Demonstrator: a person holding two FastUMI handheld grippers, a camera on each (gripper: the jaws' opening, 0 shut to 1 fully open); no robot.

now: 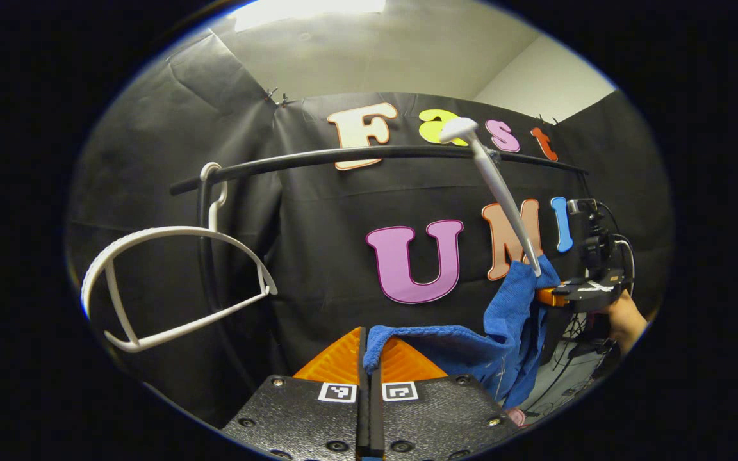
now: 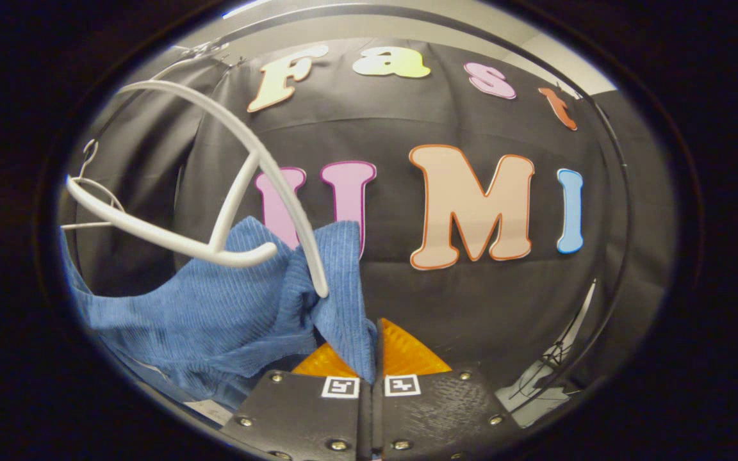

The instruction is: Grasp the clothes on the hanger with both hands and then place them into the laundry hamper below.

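Two hand-held grippers pinch my blue cloth: left hand-held gripper (image 1: 369, 368) and right hand-held gripper (image 2: 374, 358) are both clamped on the blue clothes (image 2: 215, 314). It hangs snagged on the white hanger (image 2: 279, 186). If I tug, the hanger could come along.

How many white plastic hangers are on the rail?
2. One empty white plastic hanger hangs at the rail's left end; a second white hanger further right is tilted, its arm in the blue knitted garment. Others may be hidden.
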